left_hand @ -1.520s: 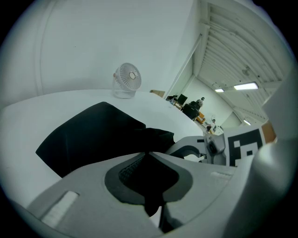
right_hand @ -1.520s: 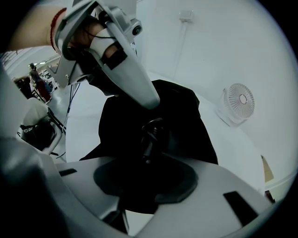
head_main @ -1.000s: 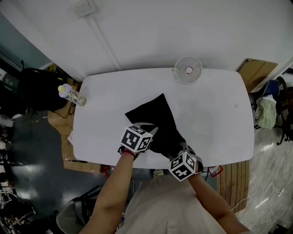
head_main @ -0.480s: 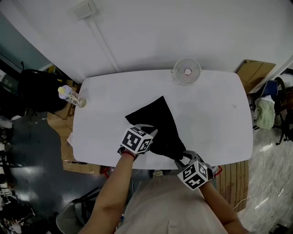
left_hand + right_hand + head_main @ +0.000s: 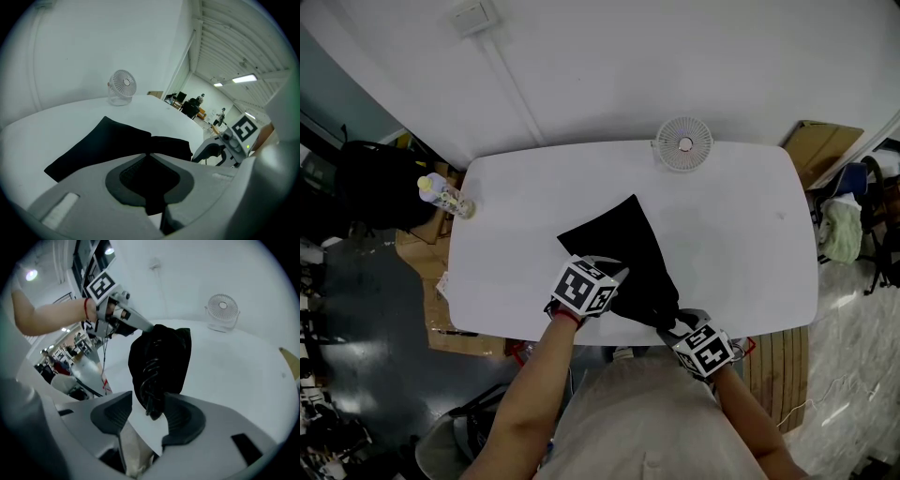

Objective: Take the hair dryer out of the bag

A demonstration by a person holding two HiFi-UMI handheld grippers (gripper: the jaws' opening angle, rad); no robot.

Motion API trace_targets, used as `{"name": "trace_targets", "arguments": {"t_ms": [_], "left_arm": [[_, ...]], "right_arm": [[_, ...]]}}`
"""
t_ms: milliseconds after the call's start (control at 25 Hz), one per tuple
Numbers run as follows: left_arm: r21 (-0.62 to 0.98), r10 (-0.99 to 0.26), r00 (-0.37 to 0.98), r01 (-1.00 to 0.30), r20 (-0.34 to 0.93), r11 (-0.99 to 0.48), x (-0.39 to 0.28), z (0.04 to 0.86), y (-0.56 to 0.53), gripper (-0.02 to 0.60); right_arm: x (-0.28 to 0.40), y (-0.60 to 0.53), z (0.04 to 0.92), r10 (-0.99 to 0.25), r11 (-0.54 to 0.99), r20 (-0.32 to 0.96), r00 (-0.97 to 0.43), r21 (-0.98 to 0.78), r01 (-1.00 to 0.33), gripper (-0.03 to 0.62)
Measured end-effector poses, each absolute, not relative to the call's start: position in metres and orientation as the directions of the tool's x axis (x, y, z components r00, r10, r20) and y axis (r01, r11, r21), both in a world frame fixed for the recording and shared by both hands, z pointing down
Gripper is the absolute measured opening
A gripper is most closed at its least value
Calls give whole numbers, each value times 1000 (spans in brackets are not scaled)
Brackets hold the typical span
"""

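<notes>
Head view steeply down, gripper views close, sharing bag [image 5: 623,253]

fan [image 5: 684,143] far edge, bottle [image 5: 445,197] left, open table [image 5: 750,244] right of bag [image 5: 619,244]

LEFT: left gripper [image 5: 615,275] pinned tight on the near edge of the bag [image 5: 623,239], bare forearm reaching in from the bag's near side | RIGHT: right gripper [image 5: 682,325] at the bag's near-right corner, tipped down, jaws opening now, coiled cord [image 5: 149,380] hanging between them, one pad clear of it
</notes>
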State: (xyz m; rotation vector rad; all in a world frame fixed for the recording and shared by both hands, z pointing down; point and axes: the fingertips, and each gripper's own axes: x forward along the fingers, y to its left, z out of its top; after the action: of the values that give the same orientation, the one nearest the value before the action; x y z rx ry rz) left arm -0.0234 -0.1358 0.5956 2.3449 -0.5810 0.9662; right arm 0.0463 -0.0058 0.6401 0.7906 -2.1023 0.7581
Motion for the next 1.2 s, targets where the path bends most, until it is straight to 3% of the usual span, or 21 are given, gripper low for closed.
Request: {"name": "trace_targets", "arguments": {"t_ms": [120, 360, 1200], "left_arm": [[313, -174, 654, -557, 736, -769, -22, 595, -132, 28], [323, -153, 659, -541, 736, -777, -21, 595, -127, 28], [336, -118, 640, -541, 759, -771, -29, 611, -116, 28]], "right_arm": [[36, -20, 619, -308, 600, 756, -577, -316, -735, 215], [13, -62, 610, -345, 626, 746, -570, -270, -732, 181], [-11, -90, 672, -162, 717, 964, -210, -31, -697, 252]]}}
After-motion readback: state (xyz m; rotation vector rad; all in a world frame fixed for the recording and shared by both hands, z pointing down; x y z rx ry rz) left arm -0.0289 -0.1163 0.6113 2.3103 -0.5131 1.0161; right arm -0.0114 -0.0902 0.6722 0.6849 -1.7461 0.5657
